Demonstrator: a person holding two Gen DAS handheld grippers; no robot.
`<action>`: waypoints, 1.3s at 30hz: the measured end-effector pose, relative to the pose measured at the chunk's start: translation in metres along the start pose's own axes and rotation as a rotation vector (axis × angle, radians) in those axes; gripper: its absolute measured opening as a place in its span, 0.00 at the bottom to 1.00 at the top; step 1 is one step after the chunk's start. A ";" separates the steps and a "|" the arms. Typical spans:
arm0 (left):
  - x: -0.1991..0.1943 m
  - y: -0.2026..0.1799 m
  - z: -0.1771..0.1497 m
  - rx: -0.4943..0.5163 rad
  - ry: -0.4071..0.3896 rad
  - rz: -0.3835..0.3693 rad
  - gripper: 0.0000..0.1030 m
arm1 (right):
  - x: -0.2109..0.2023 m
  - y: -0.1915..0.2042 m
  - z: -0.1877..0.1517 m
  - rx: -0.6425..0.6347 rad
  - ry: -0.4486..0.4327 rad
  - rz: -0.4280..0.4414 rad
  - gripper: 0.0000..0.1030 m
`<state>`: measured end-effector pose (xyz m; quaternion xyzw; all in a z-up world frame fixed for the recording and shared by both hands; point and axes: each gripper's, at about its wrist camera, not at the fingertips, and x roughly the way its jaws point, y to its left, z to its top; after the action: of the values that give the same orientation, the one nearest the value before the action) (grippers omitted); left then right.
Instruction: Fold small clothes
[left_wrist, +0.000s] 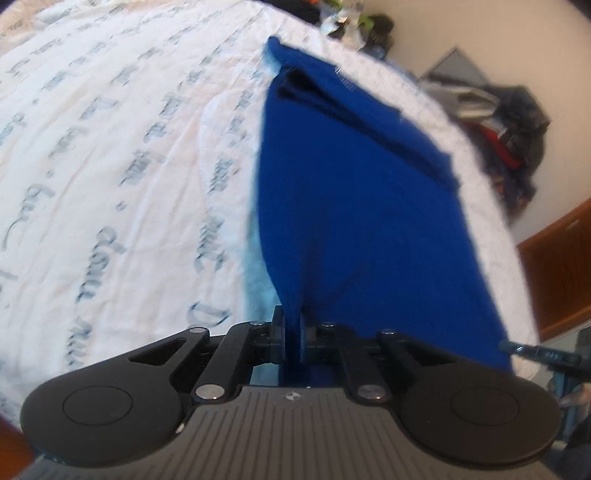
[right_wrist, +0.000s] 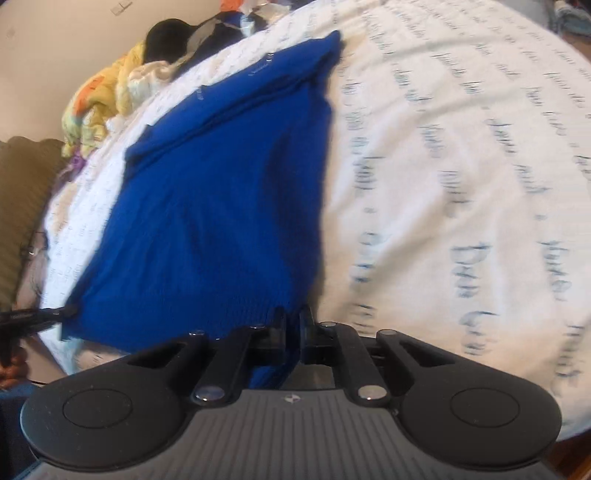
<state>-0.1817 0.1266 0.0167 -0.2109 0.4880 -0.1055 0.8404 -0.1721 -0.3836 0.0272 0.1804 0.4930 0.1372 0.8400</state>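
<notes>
On the white bedsheet (left_wrist: 110, 147) printed with rows of blurred blue script, too smeared to read, a blue knit garment (left_wrist: 351, 203) lies spread flat. Left gripper (left_wrist: 291, 325) is clamped on its near hem, and right gripper (right_wrist: 293, 325) pinches the hem's other corner.

Bedsheet (left_wrist: 110, 166) is carrying rows of blue-grey cursive script, too blurred to read; only loose letters like a "D" are showing. Small round logo is sitting on each gripper body, no legible txt. Nothing else readable.
</notes>
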 end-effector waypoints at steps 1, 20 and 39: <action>0.004 0.002 -0.004 0.016 -0.010 0.008 0.13 | 0.007 -0.001 -0.004 -0.004 0.019 -0.012 0.05; 0.155 -0.114 0.105 0.465 -0.341 0.317 0.94 | 0.161 0.103 0.144 -0.279 -0.297 -0.182 0.67; 0.138 -0.081 0.104 0.363 -0.339 0.321 1.00 | 0.133 0.123 0.065 -0.452 -0.334 -0.225 1.00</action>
<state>-0.0200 0.0278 -0.0078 0.0082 0.3411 -0.0199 0.9398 -0.0580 -0.2294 0.0068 -0.0470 0.3218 0.1178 0.9383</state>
